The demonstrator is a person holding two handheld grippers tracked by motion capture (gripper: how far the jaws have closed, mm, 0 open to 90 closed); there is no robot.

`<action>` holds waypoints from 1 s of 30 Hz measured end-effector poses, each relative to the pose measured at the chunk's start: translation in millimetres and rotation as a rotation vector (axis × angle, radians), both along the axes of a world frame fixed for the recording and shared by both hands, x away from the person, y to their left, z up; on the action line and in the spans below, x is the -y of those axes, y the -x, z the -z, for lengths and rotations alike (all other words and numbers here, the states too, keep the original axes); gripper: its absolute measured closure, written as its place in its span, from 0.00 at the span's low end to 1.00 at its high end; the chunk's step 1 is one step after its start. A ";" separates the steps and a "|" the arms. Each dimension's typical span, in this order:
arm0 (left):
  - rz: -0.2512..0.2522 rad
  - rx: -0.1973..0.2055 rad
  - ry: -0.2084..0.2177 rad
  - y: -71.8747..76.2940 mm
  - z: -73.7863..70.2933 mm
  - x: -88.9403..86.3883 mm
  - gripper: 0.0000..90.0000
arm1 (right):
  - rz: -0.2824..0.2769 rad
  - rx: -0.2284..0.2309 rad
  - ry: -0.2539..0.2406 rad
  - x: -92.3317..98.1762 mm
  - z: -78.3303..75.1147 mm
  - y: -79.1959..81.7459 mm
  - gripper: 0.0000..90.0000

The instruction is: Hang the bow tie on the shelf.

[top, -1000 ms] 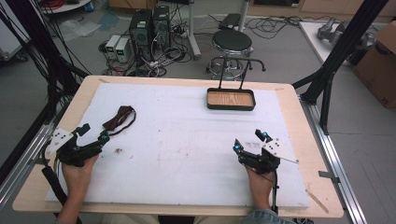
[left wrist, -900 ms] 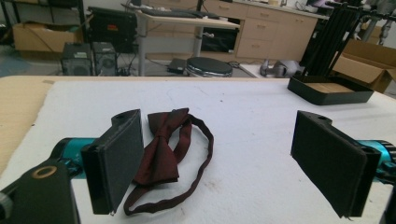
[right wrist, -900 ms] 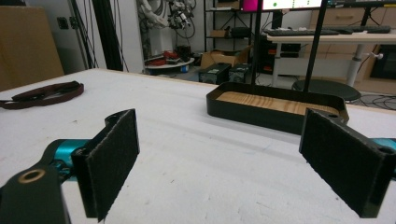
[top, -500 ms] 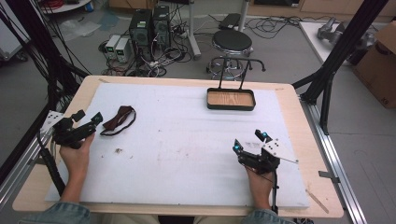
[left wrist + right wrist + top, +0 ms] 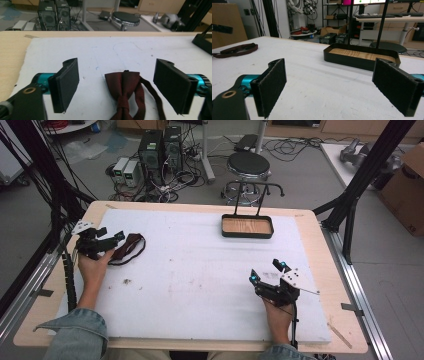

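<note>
On the worktop [image 5: 200, 285], covered by one white sheet, the count is as follows: two tongs, one dark red bow tie with its strap, and one black tray with a wooden floor. Left tongs [image 5: 111, 240]: held in the person's left hand [image 5: 92, 265] near the left edge of the white sheet, jaws spread wide apart and gripping nothing. In the left gripper view, the left tongs [image 5: 117, 85] frame the bow tie [image 5: 125, 92], which lies flat on the sheet in the gap between the two black jaws, closer to the right-hand jaw than the left-hand one and touching neither; its knot sits towards the bottom of that view and its strap loops away towards the right jaw. In the high view the bow tie [image 5: 127, 247] lies directly at the tips of the left tongs. Right tongs [image 5: 267, 272]: held in the person's right hand [image 5: 277, 312] near the right front corner of the sheet, jaws likewise wide apart and empty. In the right gripper view, the right tongs [image 5: 339, 82] point across bare sheet; the tray [image 5: 362, 57] stands beyond them, well apart, and the bow tie [image 5: 235, 50] lies far off beyond the left-hand jaw. In the high view the tray [image 5: 247, 226] sits at the far side of the sheet, well apart from both tongs.
</note>
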State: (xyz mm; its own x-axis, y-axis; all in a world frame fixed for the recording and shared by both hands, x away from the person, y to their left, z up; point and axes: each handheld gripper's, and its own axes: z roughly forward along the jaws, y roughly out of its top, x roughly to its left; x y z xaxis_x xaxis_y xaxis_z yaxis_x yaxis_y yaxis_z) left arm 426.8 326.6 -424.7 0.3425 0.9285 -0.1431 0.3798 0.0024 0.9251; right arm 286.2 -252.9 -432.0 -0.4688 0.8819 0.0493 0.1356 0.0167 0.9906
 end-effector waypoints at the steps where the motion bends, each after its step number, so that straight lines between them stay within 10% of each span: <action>1: 0.009 -0.020 -0.023 -3.3 1.8 1.5 0.34 | 0.000 -0.002 -0.003 -0.3 0.1 0.0 0.12; 13: 0.090 -0.203 -0.158 -16.5 18.8 16.3 0.59 | -0.005 -0.002 -0.001 0.2 0.4 -0.7 0.12; 24: 0.124 -0.257 -0.228 -19.9 20.8 23.8 0.77 | -0.001 -0.009 -0.004 0.2 0.5 -0.5 0.12; 30: 0.139 -0.216 -0.188 -16.6 11.7 24.7 0.84 | -0.001 -0.007 -0.005 0.4 0.6 -0.9 0.12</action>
